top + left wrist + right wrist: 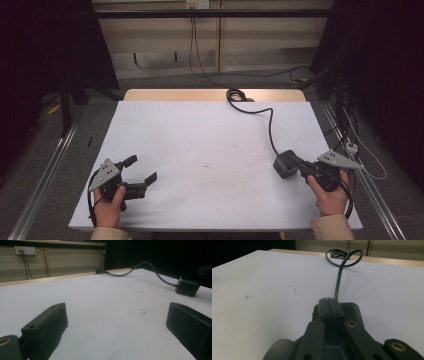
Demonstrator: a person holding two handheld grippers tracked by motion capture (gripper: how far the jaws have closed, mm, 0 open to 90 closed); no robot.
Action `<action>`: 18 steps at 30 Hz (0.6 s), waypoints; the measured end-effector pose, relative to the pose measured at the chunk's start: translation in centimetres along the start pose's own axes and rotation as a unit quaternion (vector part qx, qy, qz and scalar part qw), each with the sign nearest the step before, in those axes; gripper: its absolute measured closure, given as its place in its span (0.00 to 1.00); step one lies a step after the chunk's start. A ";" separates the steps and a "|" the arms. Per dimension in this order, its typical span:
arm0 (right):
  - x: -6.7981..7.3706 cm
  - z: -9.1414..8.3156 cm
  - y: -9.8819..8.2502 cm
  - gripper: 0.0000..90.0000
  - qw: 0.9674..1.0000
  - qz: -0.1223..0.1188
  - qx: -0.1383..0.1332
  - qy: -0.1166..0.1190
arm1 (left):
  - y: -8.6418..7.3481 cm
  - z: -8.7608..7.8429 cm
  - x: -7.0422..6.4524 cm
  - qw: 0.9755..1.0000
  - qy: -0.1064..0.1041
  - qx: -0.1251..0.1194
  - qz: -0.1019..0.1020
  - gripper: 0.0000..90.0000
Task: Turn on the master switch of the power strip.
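my right gripper [296, 167] sits at the right side of the table [200, 135], near my edge of it, with my right hand [330, 195] wrapped round its body. its jaws are pressed together; in the right gripper view i see them meet flat against each other right over the adapter [352, 308], with nothing visible between the tips. whether they pinch any part of the adapter i cannot tell, since the jaws cover the spot. in the high view the adapter [286, 164] is a dark block lying on the white table, touching the gripper's tip. its cable [270, 125] runs away from it toward the far edge and ends in a loose coil [236, 95] on the bare wooden strip there.

my left gripper [141, 170] rests at the left side of the table, also near my edge, well apart from the adapter, held in my left hand [109, 202]. its jaws are spread wide and hold nothing; in the left gripper view only the white table shows between them, and the adapter [187, 287] lies far off to the right with its cable [150, 267] curving back to the table's far edge.
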State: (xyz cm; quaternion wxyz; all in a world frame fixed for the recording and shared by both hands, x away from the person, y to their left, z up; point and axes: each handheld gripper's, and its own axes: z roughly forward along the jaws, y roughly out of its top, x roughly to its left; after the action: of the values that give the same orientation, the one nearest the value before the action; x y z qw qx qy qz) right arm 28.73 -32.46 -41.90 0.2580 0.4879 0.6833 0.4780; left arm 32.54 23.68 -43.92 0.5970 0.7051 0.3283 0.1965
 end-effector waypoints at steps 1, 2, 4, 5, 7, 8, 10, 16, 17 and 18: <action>-0.1 0.0 0.0 1.00 1.000 0.001 0.001 -0.001 | 0.0 0.0 0.0 1.000 -0.001 0.000 0.000 0.04; -0.1 0.1 -0.1 1.00 1.000 0.001 0.002 -0.001 | 0.0 0.0 0.0 1.000 -0.001 0.001 0.001 0.04; -0.1 0.1 -0.1 1.00 1.000 0.001 0.002 -0.001 | 0.0 0.0 0.0 1.000 -0.001 0.000 0.000 0.04; -0.1 0.1 -0.1 1.00 1.000 0.000 0.002 -0.001 | 0.0 0.0 0.0 1.000 -0.001 0.000 0.001 0.04; -0.1 0.1 -0.1 1.00 1.000 -0.001 0.003 -0.001 | 0.0 0.0 0.0 1.000 -0.001 0.000 0.000 0.04; -0.1 0.2 -0.1 1.00 1.000 -0.001 0.003 -0.001 | 0.0 0.0 0.0 1.000 -0.001 0.001 0.001 0.04; -0.1 0.2 -0.1 1.00 1.000 -0.001 0.005 -0.002 | 0.0 0.0 0.0 1.000 -0.002 0.002 0.002 0.04; -0.2 0.3 -0.2 1.00 1.000 -0.001 0.005 -0.005 | 0.0 0.0 -0.1 1.000 -0.002 0.002 0.001 0.04; -0.2 0.3 -0.2 1.00 1.000 -0.002 0.005 -0.006 | 0.0 0.0 0.0 1.000 -0.002 0.001 0.001 0.04; -0.2 0.3 -0.2 1.00 1.000 -0.002 0.005 -0.006 | 0.0 0.0 0.0 1.000 -0.003 0.002 0.002 0.04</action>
State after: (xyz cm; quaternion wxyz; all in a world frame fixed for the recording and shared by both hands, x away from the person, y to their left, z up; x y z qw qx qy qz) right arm 28.97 -32.58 -42.27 0.2602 0.4908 0.6852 0.4711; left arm 32.52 23.63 -43.95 0.5961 0.7074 0.3259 0.1951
